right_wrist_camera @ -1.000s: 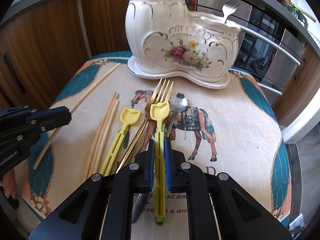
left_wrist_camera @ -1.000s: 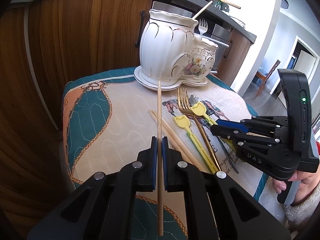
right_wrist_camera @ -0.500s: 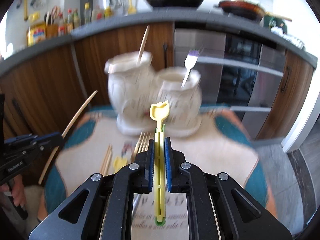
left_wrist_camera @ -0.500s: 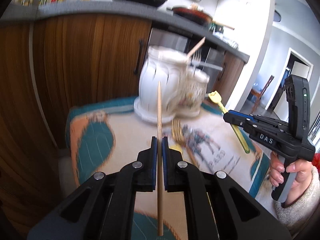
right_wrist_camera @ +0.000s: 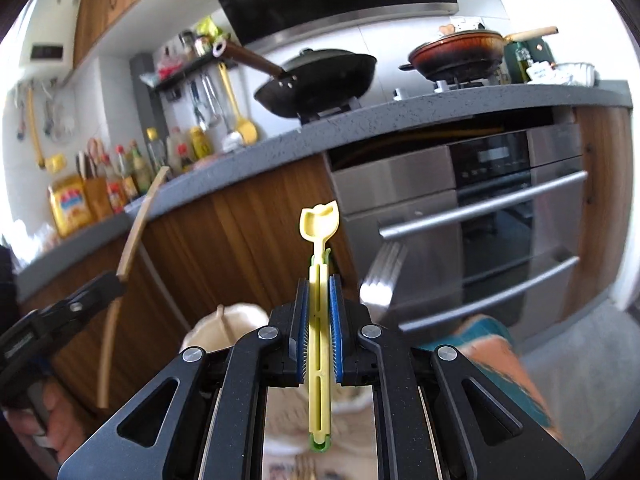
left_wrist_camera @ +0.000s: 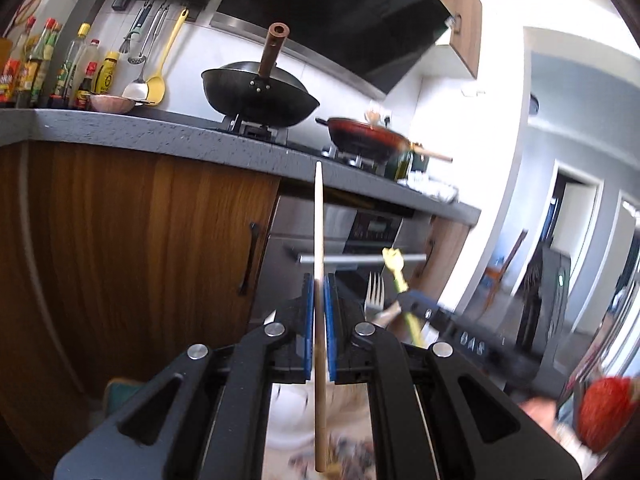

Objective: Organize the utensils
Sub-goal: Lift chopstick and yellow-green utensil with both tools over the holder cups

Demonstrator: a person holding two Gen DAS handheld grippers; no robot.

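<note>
Both grippers have risen off the table since a second ago, now facing the oven (right_wrist_camera: 500, 220) and counter (left_wrist_camera: 160, 136). Left gripper (left_wrist_camera: 319, 292) pinches a chopstick (left_wrist_camera: 319, 240) that juts past its jaws; right gripper (right_wrist_camera: 319, 292) clamps a yellow utensil (right_wrist_camera: 319, 232) the same way.

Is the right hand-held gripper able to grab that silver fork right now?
Probably not. The right hand-held gripper is already shut on the yellow utensil, so its pads are full. The silver fork stands close beside it, apart from the jaws, so the utensil must be dropped off first.
</note>
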